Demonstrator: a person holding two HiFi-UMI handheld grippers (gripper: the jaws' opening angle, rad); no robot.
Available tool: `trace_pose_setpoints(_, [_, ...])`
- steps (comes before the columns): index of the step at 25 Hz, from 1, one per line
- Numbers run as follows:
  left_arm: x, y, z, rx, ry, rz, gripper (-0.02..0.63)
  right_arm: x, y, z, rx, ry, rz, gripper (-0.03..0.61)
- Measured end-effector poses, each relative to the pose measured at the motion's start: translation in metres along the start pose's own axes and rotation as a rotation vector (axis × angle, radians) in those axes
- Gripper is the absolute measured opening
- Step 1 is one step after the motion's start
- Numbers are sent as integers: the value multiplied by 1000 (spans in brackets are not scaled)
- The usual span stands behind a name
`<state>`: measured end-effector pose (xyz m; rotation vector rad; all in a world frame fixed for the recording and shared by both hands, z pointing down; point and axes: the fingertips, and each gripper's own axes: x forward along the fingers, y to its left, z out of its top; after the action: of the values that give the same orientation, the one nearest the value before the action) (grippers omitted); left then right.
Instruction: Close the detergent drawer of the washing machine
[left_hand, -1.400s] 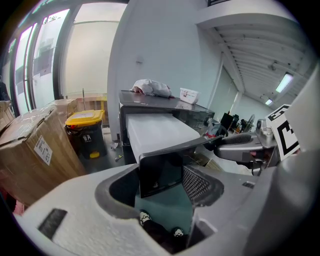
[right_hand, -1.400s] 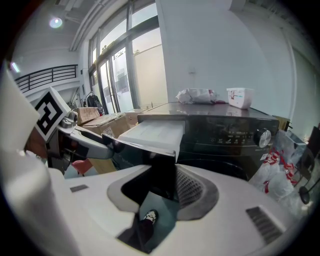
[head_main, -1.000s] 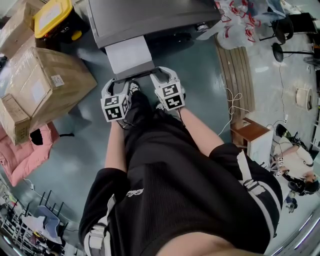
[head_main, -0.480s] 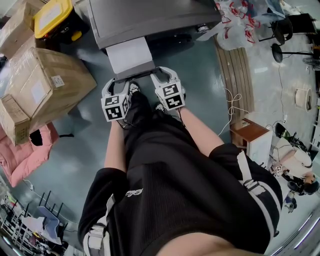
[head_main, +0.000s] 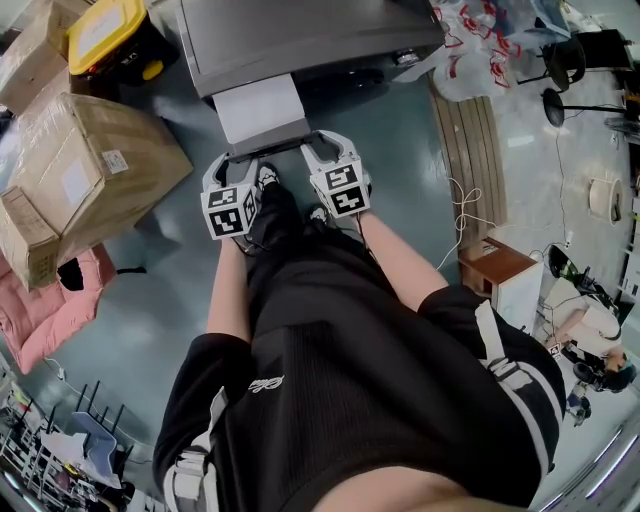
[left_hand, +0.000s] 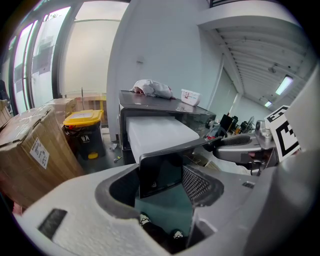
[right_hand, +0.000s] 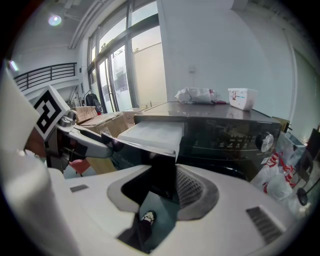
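Cluttered room, teal floor (head_main: 400, 130), a cardboard box (head_main: 95, 160) off to the left, and the dark washing machine (head_main: 300, 35) right in front of the person. So what's changed over the last second? Honestly, next to nothing. Both grippers have maybe crept a hair toward the machine and that's it.

The detergent drawer (head_main: 258, 108) sticks out just as far as it did, with the white tray on show and the dark front panel (head_main: 265, 143) facing the person. At the panel's left end sits the left gripper (head_main: 238, 165), at its right end the right gripper (head_main: 325, 150). Both have their jaws spread wide and aren't clamping anything. Each gripper view just shows a corner of the panel in the gap. The tips look right up against the panel, but I can't say for sure they touch.

My read is they're lined up for the shove but the push hasn't started, so the closing is all still to do.
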<state>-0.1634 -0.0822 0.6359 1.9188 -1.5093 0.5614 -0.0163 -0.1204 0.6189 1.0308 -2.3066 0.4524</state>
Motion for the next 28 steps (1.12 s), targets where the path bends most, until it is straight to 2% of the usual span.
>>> trace_pose_setpoints(28, [17, 14, 21, 27, 15, -8, 268, 20, -8, 17, 19, 4, -10, 143])
